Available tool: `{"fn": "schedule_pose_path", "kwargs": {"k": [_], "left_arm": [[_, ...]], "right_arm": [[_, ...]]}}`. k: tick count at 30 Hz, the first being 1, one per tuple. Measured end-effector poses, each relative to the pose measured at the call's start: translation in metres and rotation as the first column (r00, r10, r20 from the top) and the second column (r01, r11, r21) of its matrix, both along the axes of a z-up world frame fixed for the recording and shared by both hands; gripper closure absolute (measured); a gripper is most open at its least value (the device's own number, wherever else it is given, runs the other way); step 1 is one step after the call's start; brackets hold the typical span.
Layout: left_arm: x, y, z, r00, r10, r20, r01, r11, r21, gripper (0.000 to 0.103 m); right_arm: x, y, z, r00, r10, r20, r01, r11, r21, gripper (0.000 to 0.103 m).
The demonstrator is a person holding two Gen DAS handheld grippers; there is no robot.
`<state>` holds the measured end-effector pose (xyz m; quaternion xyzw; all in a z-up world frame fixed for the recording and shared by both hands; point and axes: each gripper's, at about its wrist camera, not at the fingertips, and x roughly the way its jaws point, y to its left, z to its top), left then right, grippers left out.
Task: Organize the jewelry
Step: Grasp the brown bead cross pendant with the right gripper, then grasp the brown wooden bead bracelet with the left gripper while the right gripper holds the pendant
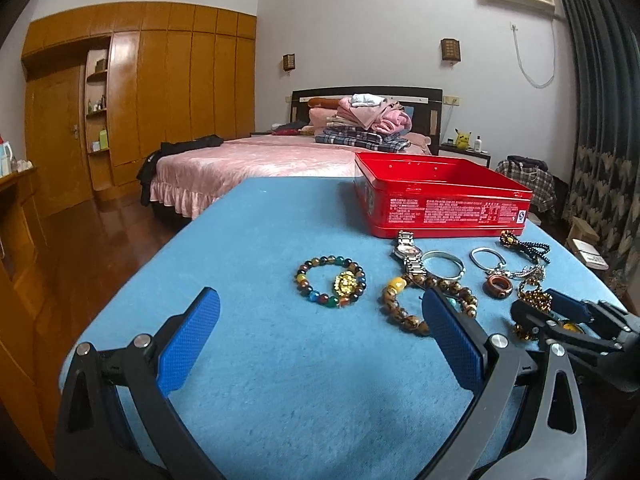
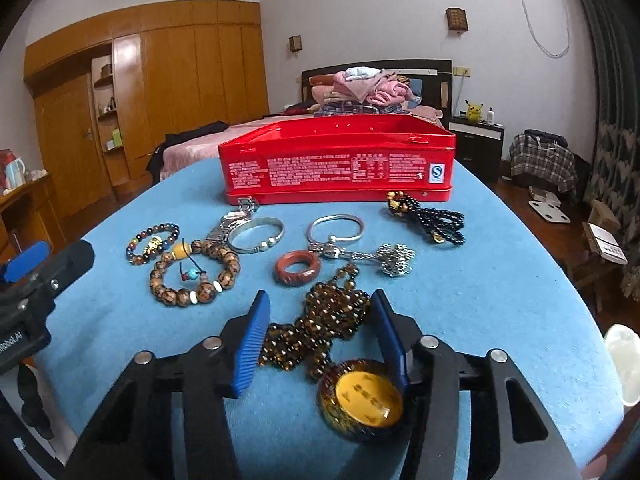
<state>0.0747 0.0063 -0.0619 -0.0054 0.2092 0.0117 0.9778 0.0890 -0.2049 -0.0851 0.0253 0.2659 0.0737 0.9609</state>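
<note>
On the blue cloth table (image 2: 500, 300): one red tin (image 2: 340, 162), lid off, set at the far side, presumably the destination for everything in front of it. Spread before it, unsorted: multicoloured bead bracelet with gold charm (image 2: 154, 242); brown wooden-bead bracelet (image 2: 196, 272); metal watch (image 2: 234, 220); silver bangle (image 2: 256, 234); second silver ring-bangle (image 2: 336, 228) touching a silver tassel charm (image 2: 394, 260); reddish ring (image 2: 298, 267); black bead strand (image 2: 430, 216). Nearest: amber bead necklace (image 2: 320, 320) with round yellow pendant (image 2: 366, 398), heaped. Right gripper (image 2: 320, 324): fingers moderately apart, straddling that heap, not closed on it, likely lined up to pinch the bunched beads. Left gripper (image 1: 320, 344): fingers wide, empty, hovering above bare cloth near the two bead bracelets, apparently waiting. Nothing visible in the tin.
</note>
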Motion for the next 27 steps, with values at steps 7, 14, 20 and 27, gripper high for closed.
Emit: {"fn": "schedule_pose_path", "kwargs": {"k": [7,14,20,27], "left_arm": [[0.009,-0.006,-0.005,1.0,-0.007,-0.011,0.006,0.999,-0.049,0.005],[0.021,-0.035,-0.008,0.998,-0.057,-0.04,0.056,0.998,-0.016,0.006],[0.036,-0.068,-0.012,0.987,-0.147,-0.064,0.146,0.989,-0.021,0.035],[0.043,-0.102,-0.024,0.975,-0.195,-0.107,0.199,0.98,0.026,0.048]], "right_arm": [[0.003,0.0,0.002,0.998,0.065,-0.012,-0.064,0.998,0.019,0.067],[0.005,-0.012,0.005,0.999,0.037,-0.019,-0.037,0.999,-0.006,0.082],[0.003,-0.037,0.007,1.0,-0.026,-0.016,0.026,1.0,-0.003,0.082],[0.005,-0.054,0.005,0.999,-0.045,-0.021,0.045,0.999,0.017,0.082]]}}
